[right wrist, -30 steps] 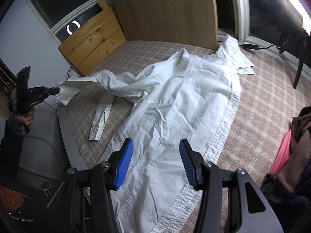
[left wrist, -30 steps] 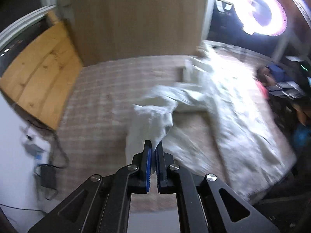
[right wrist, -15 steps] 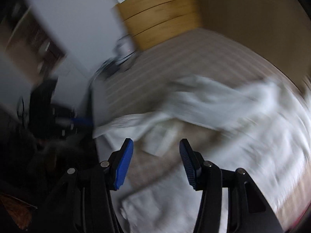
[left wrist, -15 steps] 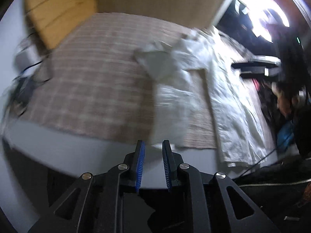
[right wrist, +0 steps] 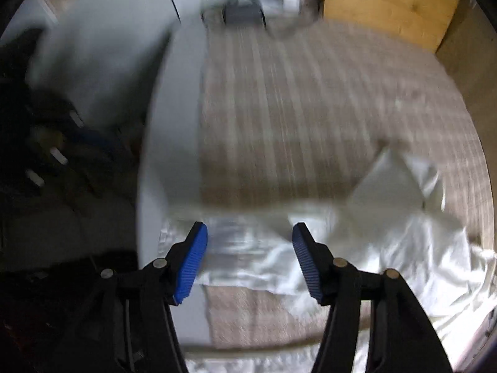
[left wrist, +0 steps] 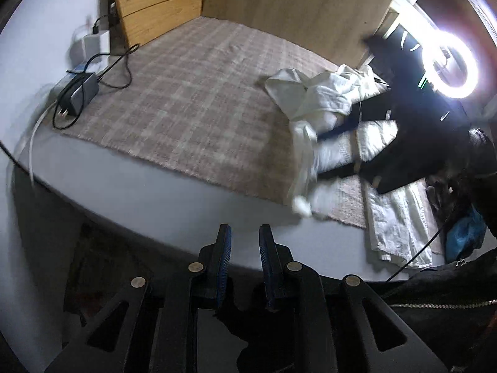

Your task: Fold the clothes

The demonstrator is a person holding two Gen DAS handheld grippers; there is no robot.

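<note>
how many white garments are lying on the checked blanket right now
1 that I can tell: a white garment bunched along the right side of the checked blanket, its strip trailing to the near edge. The right wrist view is blurred, and the dark arm crossing it may hide more.

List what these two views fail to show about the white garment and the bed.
- Left wrist view: the right gripper and its arm cover the white garment's middle.
- Right wrist view: motion blur smears the plaid blanket; the garment runs off the lower right edge.
- Garment type: unclear.
</note>
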